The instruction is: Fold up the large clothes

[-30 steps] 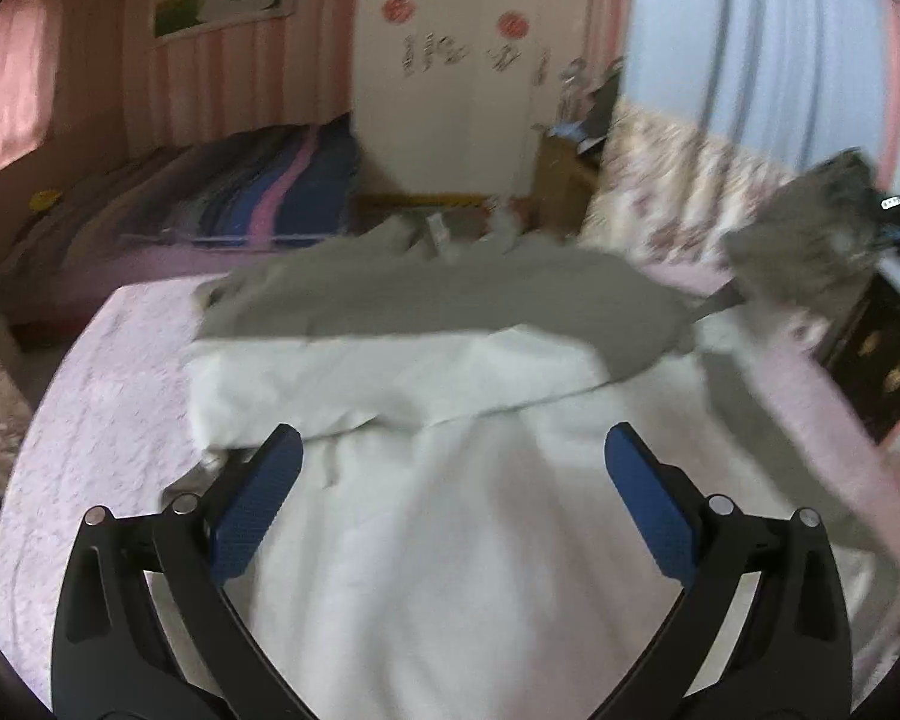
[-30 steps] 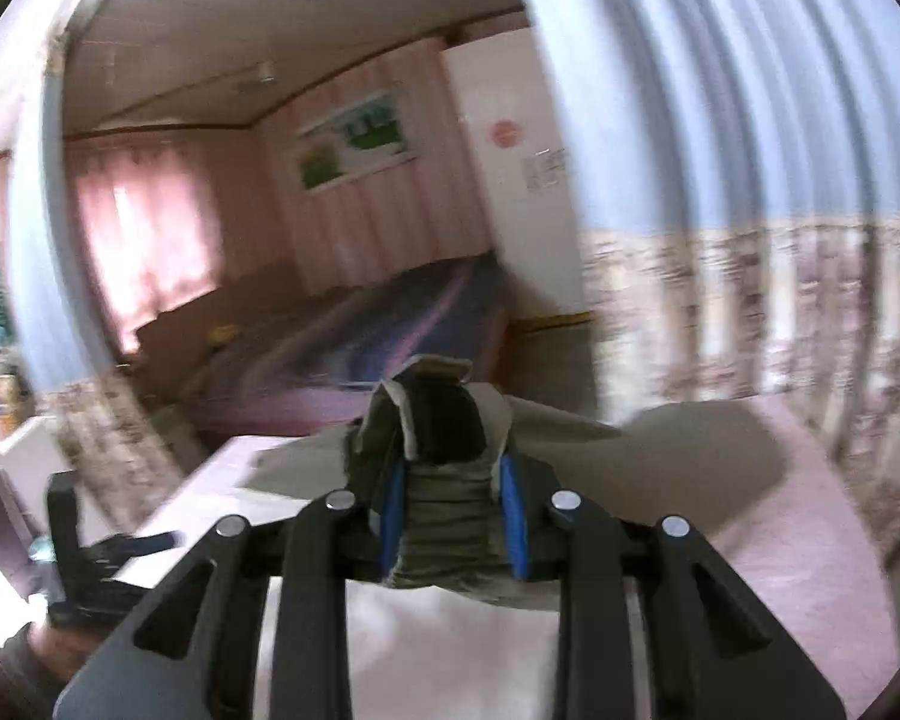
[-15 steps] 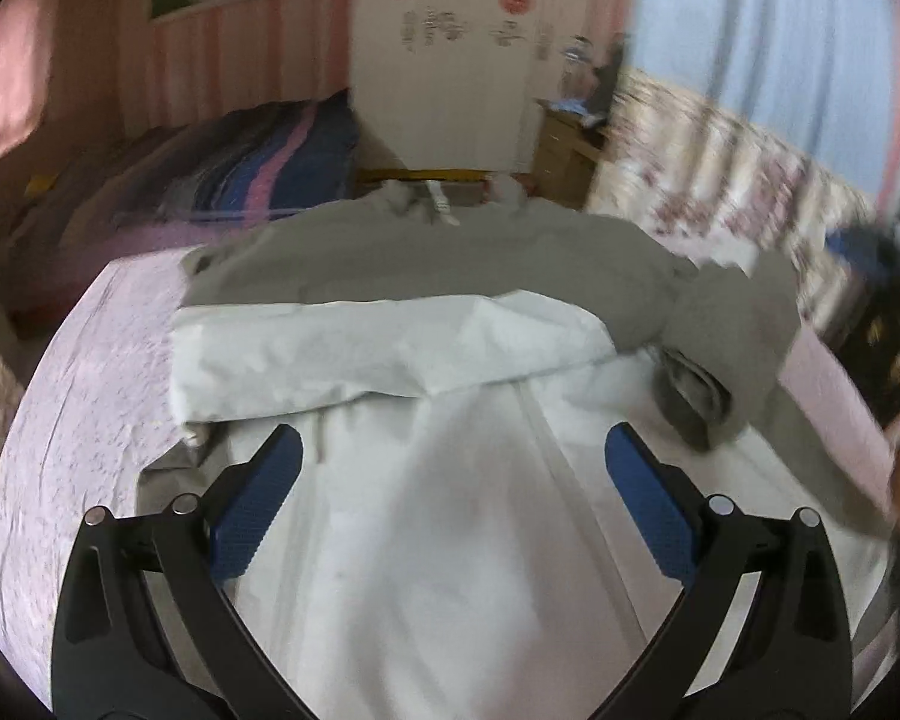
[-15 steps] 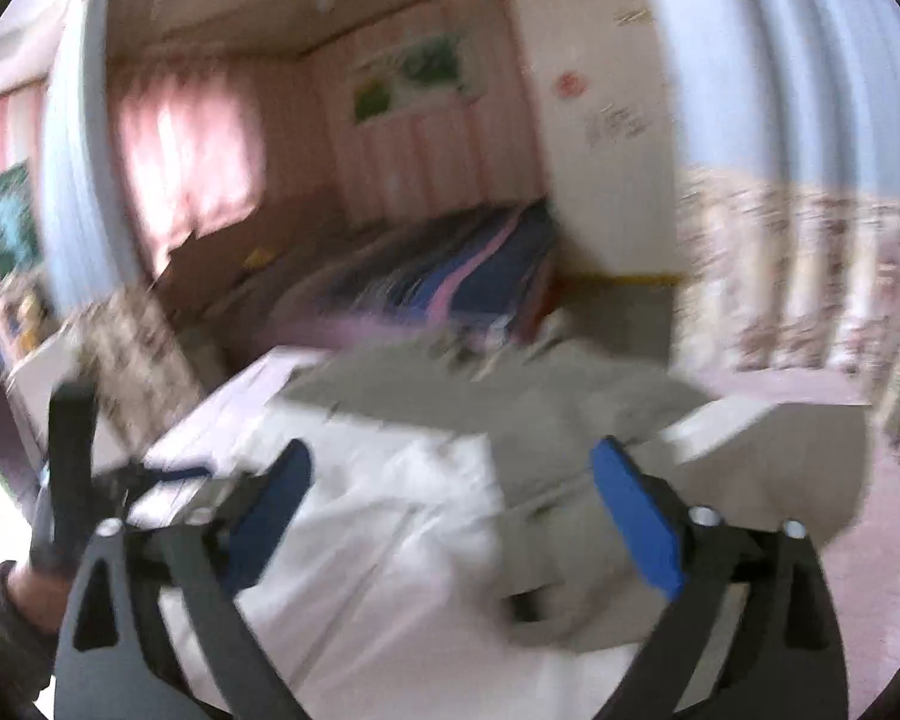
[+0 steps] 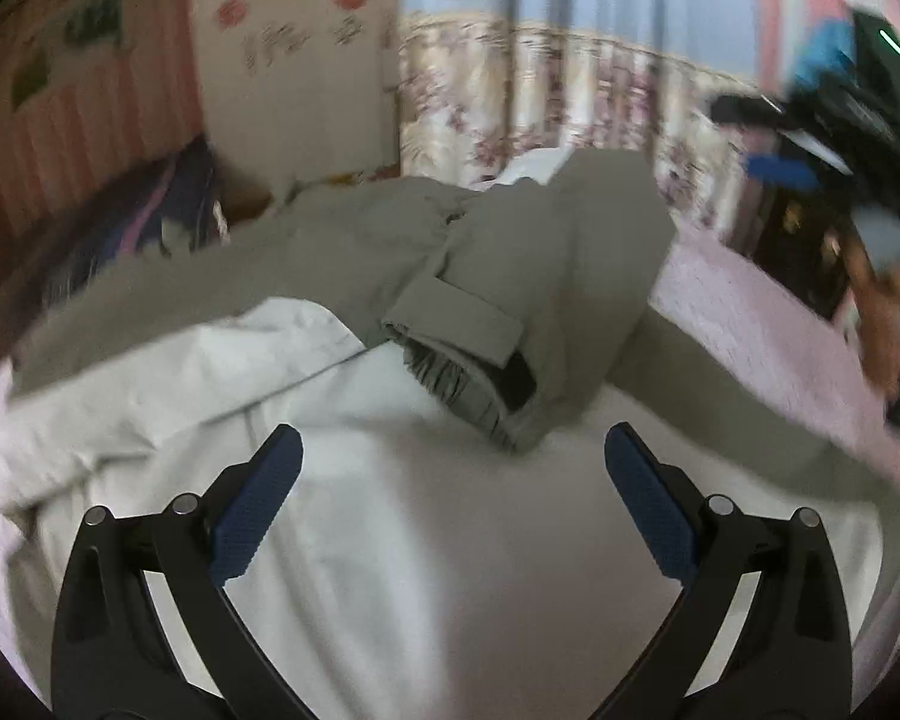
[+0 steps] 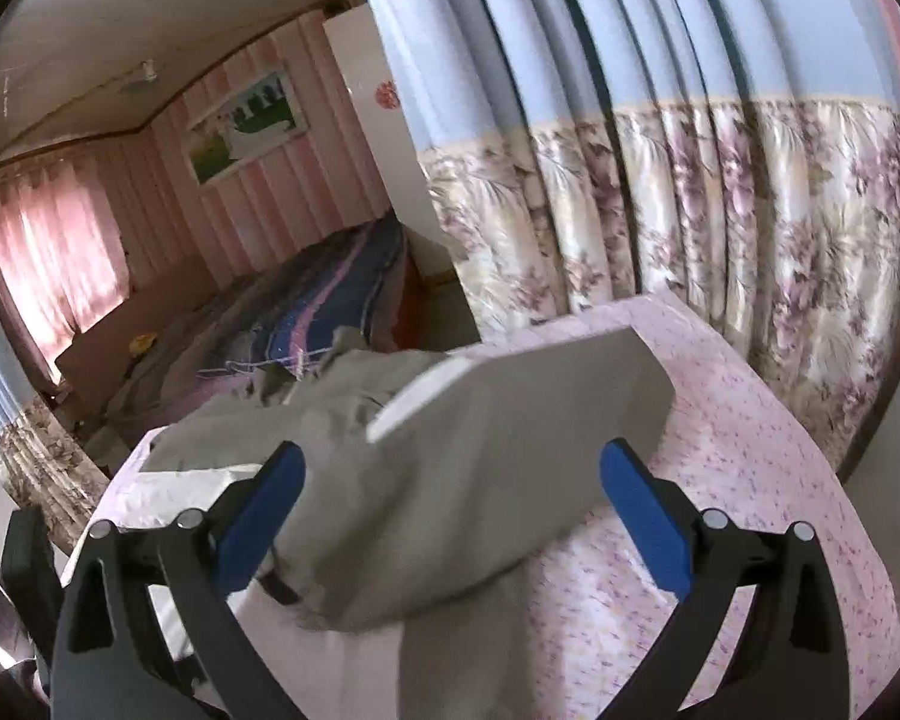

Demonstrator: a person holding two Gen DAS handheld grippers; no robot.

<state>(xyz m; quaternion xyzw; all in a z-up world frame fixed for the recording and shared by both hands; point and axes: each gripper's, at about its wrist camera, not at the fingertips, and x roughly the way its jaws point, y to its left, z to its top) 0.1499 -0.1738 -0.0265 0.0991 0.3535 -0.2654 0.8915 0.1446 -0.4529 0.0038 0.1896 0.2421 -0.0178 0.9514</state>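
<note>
The grey-and-white jacket (image 5: 306, 312) lies spread on the pink floral surface (image 6: 750, 480), its grey sleeve (image 5: 510, 324) folded across the white body; left gripper (image 5: 450, 468) and right gripper (image 6: 450, 480) both gape, holding nothing; the door's (image 5: 294, 90) writing is too blurred to read.

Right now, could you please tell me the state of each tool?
Left tool: open, holding nothing.
Right tool: open, sleeve between its fingers, not gripped.
</note>
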